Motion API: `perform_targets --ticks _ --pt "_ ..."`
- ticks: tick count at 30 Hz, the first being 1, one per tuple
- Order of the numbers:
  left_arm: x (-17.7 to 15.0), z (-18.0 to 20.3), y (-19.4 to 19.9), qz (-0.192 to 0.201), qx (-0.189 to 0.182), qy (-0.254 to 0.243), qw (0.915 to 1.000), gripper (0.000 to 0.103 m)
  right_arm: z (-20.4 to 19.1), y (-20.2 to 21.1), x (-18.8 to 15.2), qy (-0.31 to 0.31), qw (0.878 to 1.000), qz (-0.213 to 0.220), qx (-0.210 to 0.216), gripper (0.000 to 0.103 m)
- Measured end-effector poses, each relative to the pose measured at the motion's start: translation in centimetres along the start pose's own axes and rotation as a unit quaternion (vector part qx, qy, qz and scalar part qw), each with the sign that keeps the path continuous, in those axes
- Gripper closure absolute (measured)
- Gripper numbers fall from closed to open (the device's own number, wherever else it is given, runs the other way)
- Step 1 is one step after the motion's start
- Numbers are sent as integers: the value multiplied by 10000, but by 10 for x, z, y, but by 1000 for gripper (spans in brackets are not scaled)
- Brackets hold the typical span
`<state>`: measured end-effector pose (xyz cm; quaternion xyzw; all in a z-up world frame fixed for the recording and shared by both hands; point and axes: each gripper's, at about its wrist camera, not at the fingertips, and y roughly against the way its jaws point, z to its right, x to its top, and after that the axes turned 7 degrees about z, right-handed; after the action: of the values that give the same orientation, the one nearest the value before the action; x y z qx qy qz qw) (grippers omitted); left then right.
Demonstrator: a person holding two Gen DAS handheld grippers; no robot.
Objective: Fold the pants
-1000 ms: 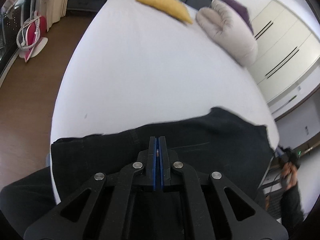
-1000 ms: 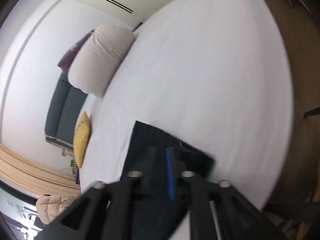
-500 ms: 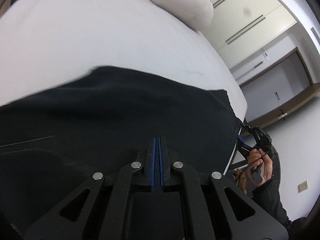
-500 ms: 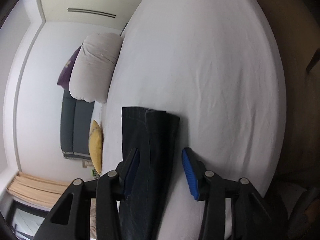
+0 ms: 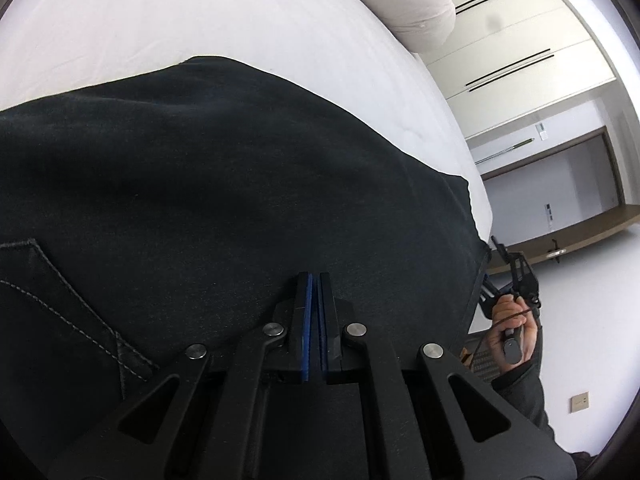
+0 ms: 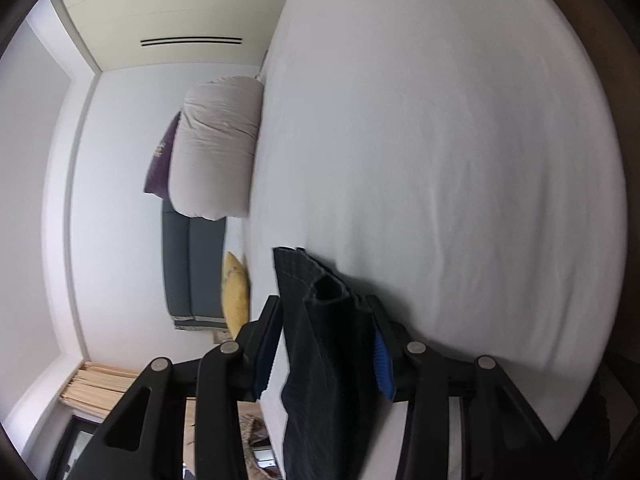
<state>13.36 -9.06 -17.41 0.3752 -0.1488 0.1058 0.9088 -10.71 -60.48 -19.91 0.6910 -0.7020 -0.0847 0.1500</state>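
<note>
At the near edge of the bed (image 5: 120, 20), the left tongs (image 5: 314, 276) stand pressed together, blue pads meeting with no cloth visibly between them, hovering low over the dark pants (image 5: 220, 152). Compared with a second ago the left wrist view has swung from the wide white sheet to a close view of the fabric, pocket stitching now sharp at the lower left; judged, this hand has finished its carry and is coming down to smooth or re-grip. The right tongs (image 6: 326, 316) have changed more: a second ago they were nearly shut around the hem, half a second ago apart, and now the jaws are closing again, hem end between them and lying against the right pad, the left pad clear of the cloth; no grip yet. Judged, the leg end is being re-taken for the next fold, so the task is mid-way. Relative to the pants: they lie along the near bed edge, hem close to the bed corner, where the person's right hand (image 5: 514, 330) shows just past the fabric. Beyond the pants the sheet is bare, giving ample room to fold toward the grey pillow (image 6: 216, 148), which sits well apart, as does the yellow cushion (image 6: 236, 292). Risk: the hem hangs near the mattress edge and could slide off.
</note>
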Motion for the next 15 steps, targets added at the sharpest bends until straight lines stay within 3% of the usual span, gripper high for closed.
perform_targets --ticks 2,4,6,11,13,15 --pt "-1 -1 0 3 0 -5 10000 101 0 -2 3 67 10000 -53 2 61" --pt "-4 3 -6 -4 -17 19 10000 101 0 -7 3 115 9998 -152 -77 73" --pt "-5 4 -5 -1 -19 16 10000 101 -2 -13 3 195 9993 -273 -192 78" --pt "-8 12 -6 1 -24 4 10000 101 -11 -31 3 328 9981 -434 -301 82" --pt "-7 12 -7 2 -47 28 10000 101 -12 -38 4 372 9975 -468 -380 92" --pt "-9 10 -7 4 -79 64 9999 101 -10 -41 5 336 9977 -439 -397 93"
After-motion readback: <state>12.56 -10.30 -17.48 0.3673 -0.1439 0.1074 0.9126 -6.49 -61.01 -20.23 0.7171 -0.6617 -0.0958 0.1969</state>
